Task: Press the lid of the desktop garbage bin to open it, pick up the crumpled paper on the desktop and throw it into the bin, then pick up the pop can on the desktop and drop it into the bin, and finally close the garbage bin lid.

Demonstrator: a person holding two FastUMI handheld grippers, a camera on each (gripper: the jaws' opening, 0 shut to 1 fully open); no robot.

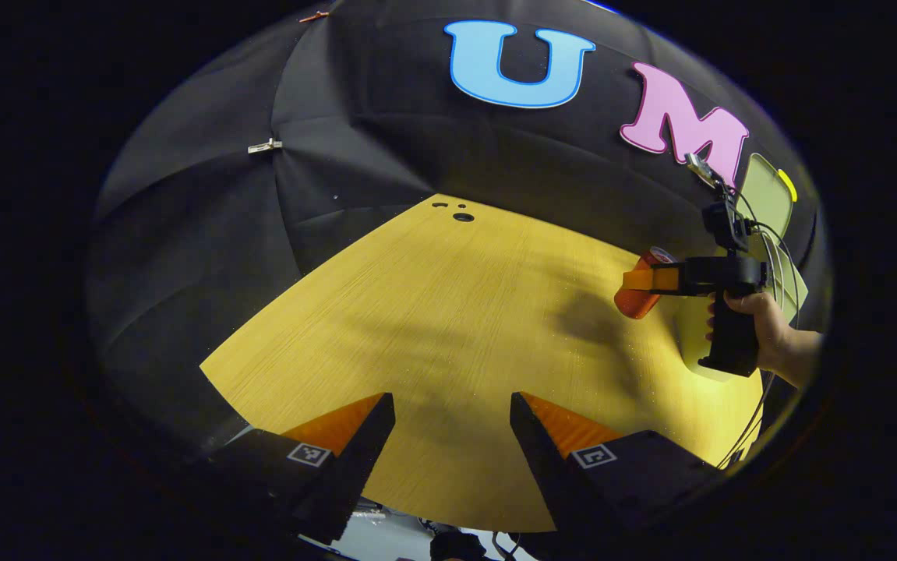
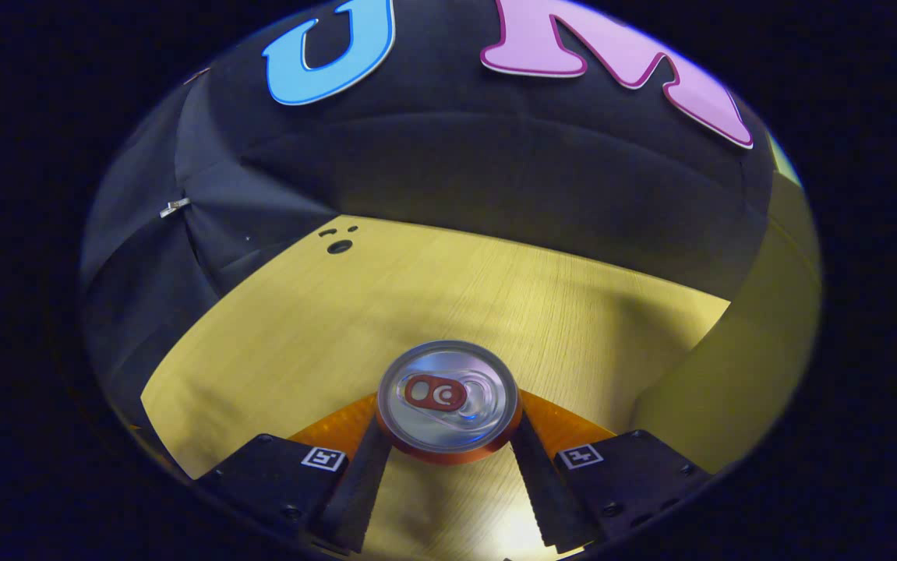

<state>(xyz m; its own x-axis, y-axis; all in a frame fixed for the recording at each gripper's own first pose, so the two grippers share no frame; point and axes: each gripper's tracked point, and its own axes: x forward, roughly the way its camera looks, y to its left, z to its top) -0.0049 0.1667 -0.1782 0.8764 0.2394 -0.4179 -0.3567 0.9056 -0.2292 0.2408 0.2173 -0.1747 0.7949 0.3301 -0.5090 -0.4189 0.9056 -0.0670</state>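
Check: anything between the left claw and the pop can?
Nothing but bare wooden desktop in the left gripper view, from the open left claw to the pop can, held off the desk by the right claw.

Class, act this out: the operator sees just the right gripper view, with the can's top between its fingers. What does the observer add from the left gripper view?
Operator: Is my can lifted off the desk?
Observer: Yes, the pop can hangs tilted in the right gripper, its shadow on the desk below.
Operator: Where is the bin?
Observer: The garbage bin stands just behind the hand, lid raised.
Operator: And the left gripper?
Observer: The left gripper is open over bare desk.
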